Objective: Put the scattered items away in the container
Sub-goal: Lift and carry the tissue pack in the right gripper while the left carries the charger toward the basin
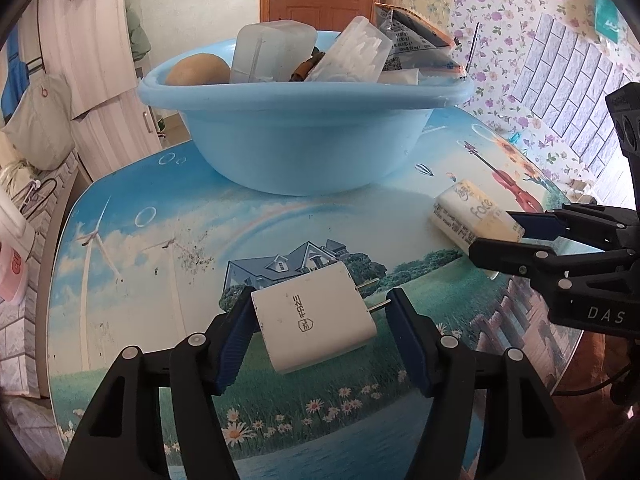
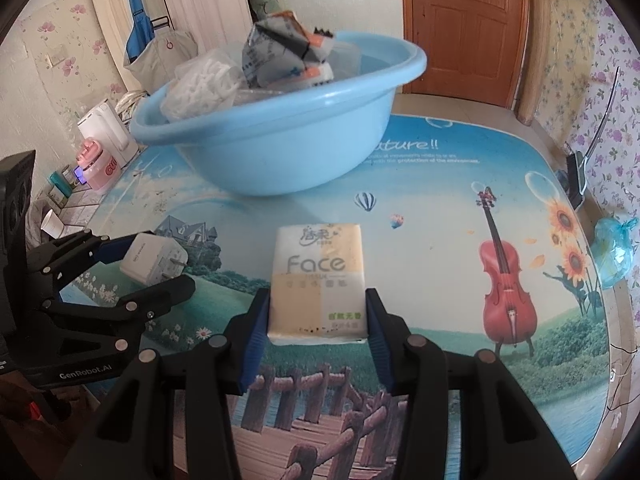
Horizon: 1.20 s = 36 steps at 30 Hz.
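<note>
A white plug-in charger (image 1: 316, 320) sits between the blue pads of my left gripper (image 1: 320, 316). The left pad presses its corner and the right pad touches its prongs. My right gripper (image 2: 318, 312) is shut on a "Face" tissue pack (image 2: 316, 276), with a pad on each long side. The left wrist view shows that pack (image 1: 476, 216) held at the right, just above the table. The light blue basin (image 1: 304, 92) stands at the back of the table. It holds a clear box, a pack of cotton swabs, a foil packet and a round brown item. The charger (image 2: 154, 258) also appears in the right wrist view, inside the left gripper (image 2: 148, 264).
The round table (image 2: 420, 184) has a printed landscape cover. A blue plastic bag (image 2: 612, 252) lies at its right edge, and a dark clip with a wire (image 2: 576, 176) is near it. A white kettle (image 2: 106, 132) and a pink appliance (image 2: 98, 164) stand on a counter to the left. A wooden door (image 2: 464, 28) is behind.
</note>
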### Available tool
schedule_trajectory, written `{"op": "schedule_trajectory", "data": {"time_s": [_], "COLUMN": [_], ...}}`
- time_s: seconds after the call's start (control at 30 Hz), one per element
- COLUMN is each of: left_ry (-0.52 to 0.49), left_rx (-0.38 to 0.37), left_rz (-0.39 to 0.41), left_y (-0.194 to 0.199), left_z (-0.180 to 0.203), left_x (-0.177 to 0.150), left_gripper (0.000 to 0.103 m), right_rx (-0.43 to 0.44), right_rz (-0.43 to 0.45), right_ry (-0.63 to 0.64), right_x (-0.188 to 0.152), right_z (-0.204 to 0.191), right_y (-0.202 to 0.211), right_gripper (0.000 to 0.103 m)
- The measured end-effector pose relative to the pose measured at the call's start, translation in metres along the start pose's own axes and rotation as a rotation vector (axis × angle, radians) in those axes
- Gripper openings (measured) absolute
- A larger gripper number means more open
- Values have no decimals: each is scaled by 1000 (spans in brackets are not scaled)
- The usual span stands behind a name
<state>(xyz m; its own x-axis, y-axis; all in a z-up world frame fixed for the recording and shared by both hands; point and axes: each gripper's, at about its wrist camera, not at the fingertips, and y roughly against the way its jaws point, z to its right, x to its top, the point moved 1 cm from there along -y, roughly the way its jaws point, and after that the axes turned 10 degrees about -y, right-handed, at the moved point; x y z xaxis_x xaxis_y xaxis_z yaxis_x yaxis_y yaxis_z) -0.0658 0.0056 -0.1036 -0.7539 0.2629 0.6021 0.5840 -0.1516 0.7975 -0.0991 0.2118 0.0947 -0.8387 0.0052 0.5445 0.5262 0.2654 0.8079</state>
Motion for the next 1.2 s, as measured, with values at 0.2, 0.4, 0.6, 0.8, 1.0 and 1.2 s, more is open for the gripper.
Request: {"op": "schedule_trajectory", "data": {"time_s": [0.2, 0.4, 0.6, 0.8, 1.0, 1.2], "left_ry": [18, 15, 38, 63, 70, 80], "left_rx": [-11, -14, -14, 5, 18, 28], "left_rz": [20, 81, 128, 165, 184, 200], "left_y": [9, 31, 57, 79, 93, 100], "left_z": [-2, -2, -9, -20, -26, -27], "left_x": [1, 5, 8, 11, 19, 29], "left_gripper": [65, 65, 65, 65, 65, 65], "right_rx": [6, 26, 49, 80, 117, 132], "right_rz": [24, 45, 76, 95, 124, 144], "right_ry": [-8, -6, 20, 44, 75, 78], "right_x": [2, 5, 8, 12, 17, 26], "right_z": [0, -3, -13, -25, -37, -40], "right_y": [7, 16, 30, 44, 58, 66], "right_gripper": [44, 44, 44, 44, 44, 44]}}
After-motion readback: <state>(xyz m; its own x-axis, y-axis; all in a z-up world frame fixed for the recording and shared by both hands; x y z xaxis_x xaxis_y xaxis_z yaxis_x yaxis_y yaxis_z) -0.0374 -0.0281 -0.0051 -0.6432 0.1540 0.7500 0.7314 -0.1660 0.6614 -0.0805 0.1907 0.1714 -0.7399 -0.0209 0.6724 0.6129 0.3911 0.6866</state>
